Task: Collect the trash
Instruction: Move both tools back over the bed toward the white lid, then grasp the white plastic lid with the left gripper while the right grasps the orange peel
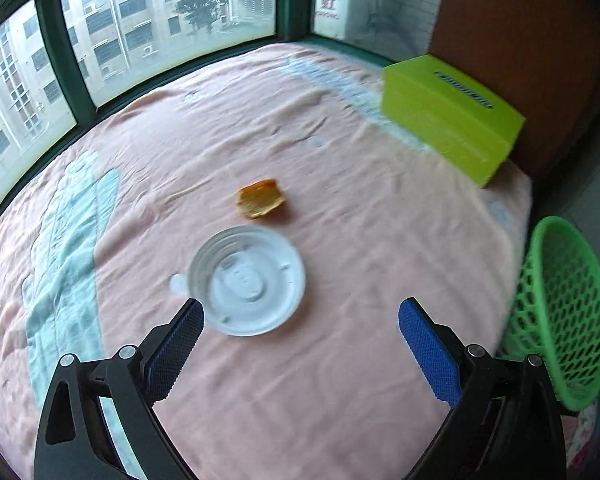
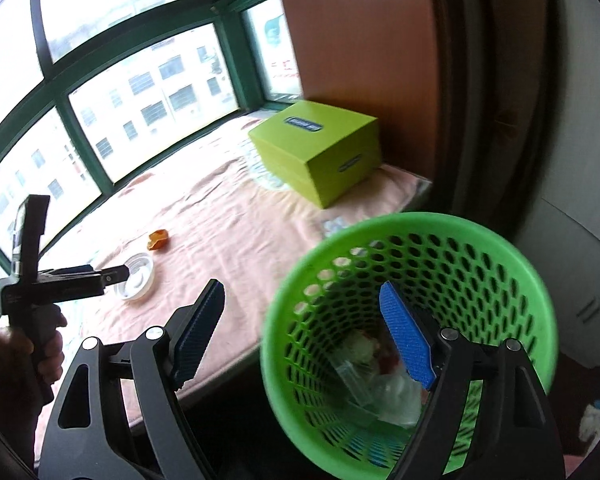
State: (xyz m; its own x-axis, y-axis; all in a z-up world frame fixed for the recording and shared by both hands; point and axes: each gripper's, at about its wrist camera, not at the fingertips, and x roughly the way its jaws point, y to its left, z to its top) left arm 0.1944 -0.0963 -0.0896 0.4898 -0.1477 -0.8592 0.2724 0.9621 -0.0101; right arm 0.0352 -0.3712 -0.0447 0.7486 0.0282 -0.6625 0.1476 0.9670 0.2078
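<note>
A white plastic lid (image 1: pixel 246 280) lies on the pink bedcover, with a piece of orange peel (image 1: pixel 260 198) just beyond it. My left gripper (image 1: pixel 300 312) is open close above the lid's near edge, its left pad beside the rim and nothing between the pads. In the right wrist view the left gripper (image 2: pixel 118 274) hangs over the lid (image 2: pixel 138 270), with the peel (image 2: pixel 158 239) behind it. My right gripper (image 2: pixel 302 304) is open at the green mesh basket (image 2: pixel 480 264). Its right finger is inside the basket and its left finger outside. Neither pad presses on the rim. Crumpled wrappers (image 2: pixel 380 376) lie in the basket.
A lime-green box (image 1: pixel 452 116) stands at the bed's far right corner against a brown panel. Green-framed windows run along the far side. The basket (image 1: pixel 564 312) is tilted beyond the bed's right edge. A hand (image 2: pixel 28 352) holds the left gripper's handle.
</note>
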